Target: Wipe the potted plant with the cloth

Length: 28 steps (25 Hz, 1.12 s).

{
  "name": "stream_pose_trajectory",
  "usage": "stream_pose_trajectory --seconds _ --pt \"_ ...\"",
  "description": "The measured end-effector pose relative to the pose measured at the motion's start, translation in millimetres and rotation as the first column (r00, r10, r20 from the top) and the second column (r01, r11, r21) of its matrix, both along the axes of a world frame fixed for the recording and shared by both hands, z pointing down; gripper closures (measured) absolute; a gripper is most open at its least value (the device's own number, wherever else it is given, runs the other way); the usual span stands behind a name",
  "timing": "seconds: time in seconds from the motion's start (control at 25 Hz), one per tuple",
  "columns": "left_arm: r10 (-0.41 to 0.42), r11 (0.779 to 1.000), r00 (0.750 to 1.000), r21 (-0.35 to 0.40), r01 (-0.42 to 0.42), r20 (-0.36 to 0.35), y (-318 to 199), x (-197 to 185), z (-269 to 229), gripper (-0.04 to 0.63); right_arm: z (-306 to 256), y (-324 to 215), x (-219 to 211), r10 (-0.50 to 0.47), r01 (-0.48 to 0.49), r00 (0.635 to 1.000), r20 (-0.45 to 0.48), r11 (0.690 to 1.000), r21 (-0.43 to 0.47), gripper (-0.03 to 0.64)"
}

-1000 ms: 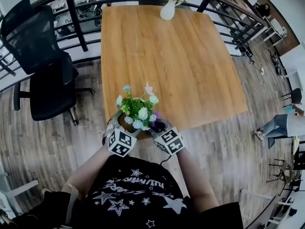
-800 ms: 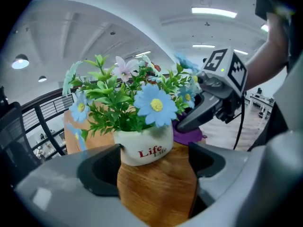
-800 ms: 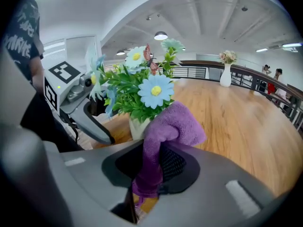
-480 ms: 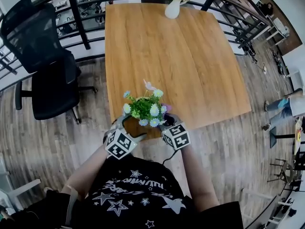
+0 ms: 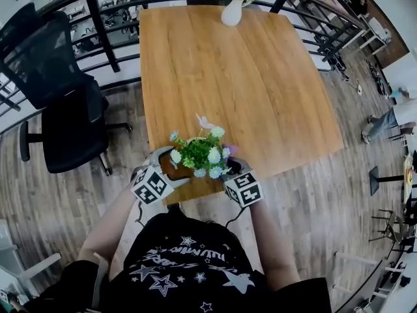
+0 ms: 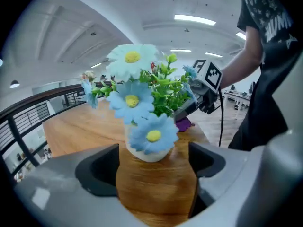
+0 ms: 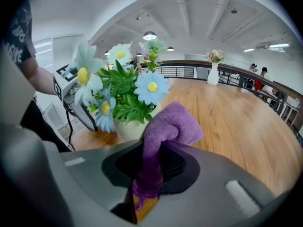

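The potted plant (image 5: 199, 154), blue and white daisies in a white pot (image 6: 147, 150), stands near the front edge of the wooden table (image 5: 247, 77). My left gripper (image 5: 164, 169) is at the pot's left, jaws open; the pot stands just beyond them, untouched. My right gripper (image 5: 229, 169) is at the pot's right, shut on a purple cloth (image 7: 173, 124). The cloth's bunched end sticks out right next to the pot (image 7: 130, 129) and the leaves (image 7: 125, 98). From the left gripper view, the right gripper (image 6: 189, 109) and the cloth (image 6: 183, 124) show behind the plant.
A white vase of flowers (image 5: 232, 8) stands at the table's far edge. A black office chair (image 5: 58, 103) is at the left and a dark railing (image 5: 98, 18) runs behind the table. A person (image 5: 391, 116) stands far right on the wood floor.
My left gripper has drawn back to the left, away from the pot. The right gripper with the cloth has stayed at the pot's right side.
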<state>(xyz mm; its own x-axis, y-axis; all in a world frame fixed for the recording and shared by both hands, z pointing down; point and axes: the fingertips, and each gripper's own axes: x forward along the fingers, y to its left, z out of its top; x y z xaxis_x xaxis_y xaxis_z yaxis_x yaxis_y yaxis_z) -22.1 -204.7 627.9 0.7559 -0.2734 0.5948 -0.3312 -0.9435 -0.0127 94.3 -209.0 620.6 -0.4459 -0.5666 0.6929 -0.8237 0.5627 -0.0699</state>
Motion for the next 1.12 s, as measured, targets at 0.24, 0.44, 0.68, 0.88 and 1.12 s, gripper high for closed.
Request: stream_pose_trajectory --seconds 0.24,0.44,0.68,0.88,1.12 --pt "0.242 0.963 0.969 0.109 -0.246 0.042 -20.2 9.1 3.7 0.13 2.9 0.2 -0.7 0.034 -0.034 0.999 -0.017 0.999 -0.003 0.532" --pt "0.325 0.932 0.943 0.144 -0.331 0.065 -35.5 12.3 4.4 0.134 3.7 0.7 -1.6 0.045 -0.045 0.999 -0.03 0.999 -0.004 0.532" --pt "0.367 0.92 0.928 0.126 -0.372 0.065 -29.4 15.2 5.9 0.232 6.3 0.9 -1.7 0.01 -0.01 0.997 -0.082 1.0 -0.001 0.532" --pt "0.28 0.952 0.956 0.106 -0.288 0.086 -27.6 19.7 5.5 0.238 3.7 -0.3 2.6 0.014 -0.014 0.997 -0.077 1.0 0.003 0.535" --pt "0.119 0.988 0.987 0.087 -0.128 0.109 -23.7 24.7 4.5 0.241 -6.3 6.6 -0.2 0.01 -0.01 1.0 0.005 1.0 0.015 0.537"
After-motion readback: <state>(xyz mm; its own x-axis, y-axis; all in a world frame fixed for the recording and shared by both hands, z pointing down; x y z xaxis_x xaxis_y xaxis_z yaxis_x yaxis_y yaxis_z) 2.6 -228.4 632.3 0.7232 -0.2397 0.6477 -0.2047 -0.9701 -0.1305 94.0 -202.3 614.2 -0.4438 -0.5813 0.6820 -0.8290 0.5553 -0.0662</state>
